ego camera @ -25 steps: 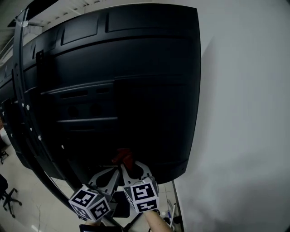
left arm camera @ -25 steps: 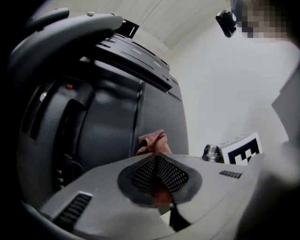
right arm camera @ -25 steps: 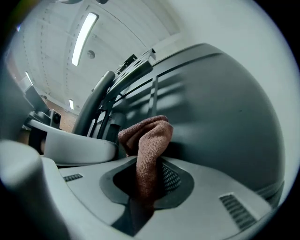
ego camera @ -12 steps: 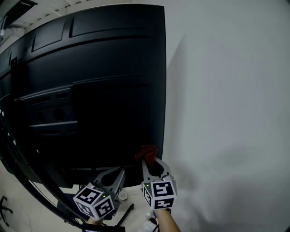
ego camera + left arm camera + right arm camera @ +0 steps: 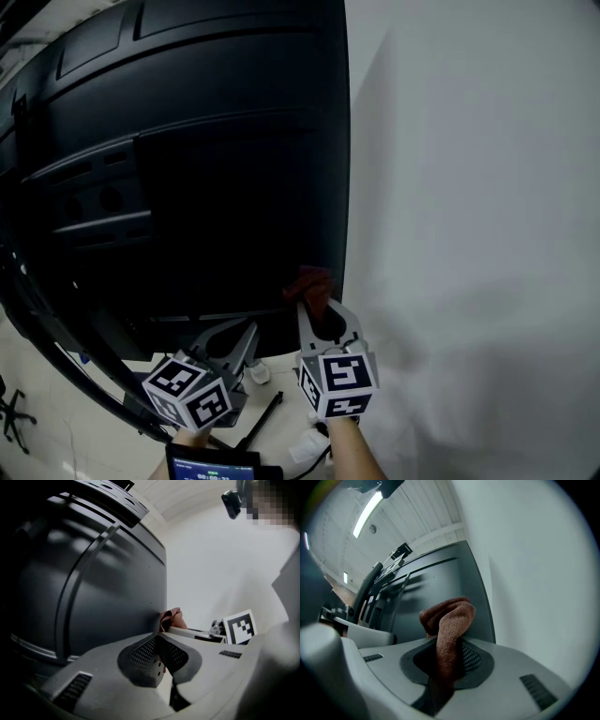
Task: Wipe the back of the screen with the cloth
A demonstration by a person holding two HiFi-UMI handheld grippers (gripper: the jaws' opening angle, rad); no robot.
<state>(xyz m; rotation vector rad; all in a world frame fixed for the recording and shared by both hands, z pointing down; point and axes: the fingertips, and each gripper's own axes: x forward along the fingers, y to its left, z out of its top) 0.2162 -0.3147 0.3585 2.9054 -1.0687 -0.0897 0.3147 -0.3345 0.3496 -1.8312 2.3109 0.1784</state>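
We see the black back of the screen filling the left and middle of the head view, ribbed with raised bands and a recessed panel; a pale wall runs along its right edge.

The cloth, a rust-brown terry rag, sits at the screen's lower right corner, just inside that edge; it seems to touch the dark panel, though we cannot be sure of the contact. The right gripper comes up from below the screen with its jaws clamped on the cloth; in the right gripper view the rag runs down between the two pads and bunches in a fold above the tips, against the screen.

The left gripper hangs below the screen's bottom edge, to the left of the cloth and clear of it; in the left gripper view its jaws stand together with nothing between them, the tips pointing at the screen's lower panel.

Both marker cubes face us below the screen; a bare forearm leads down from the right one; a small lit device shows beneath the left one. Under the screen's left part we make out a light floor.
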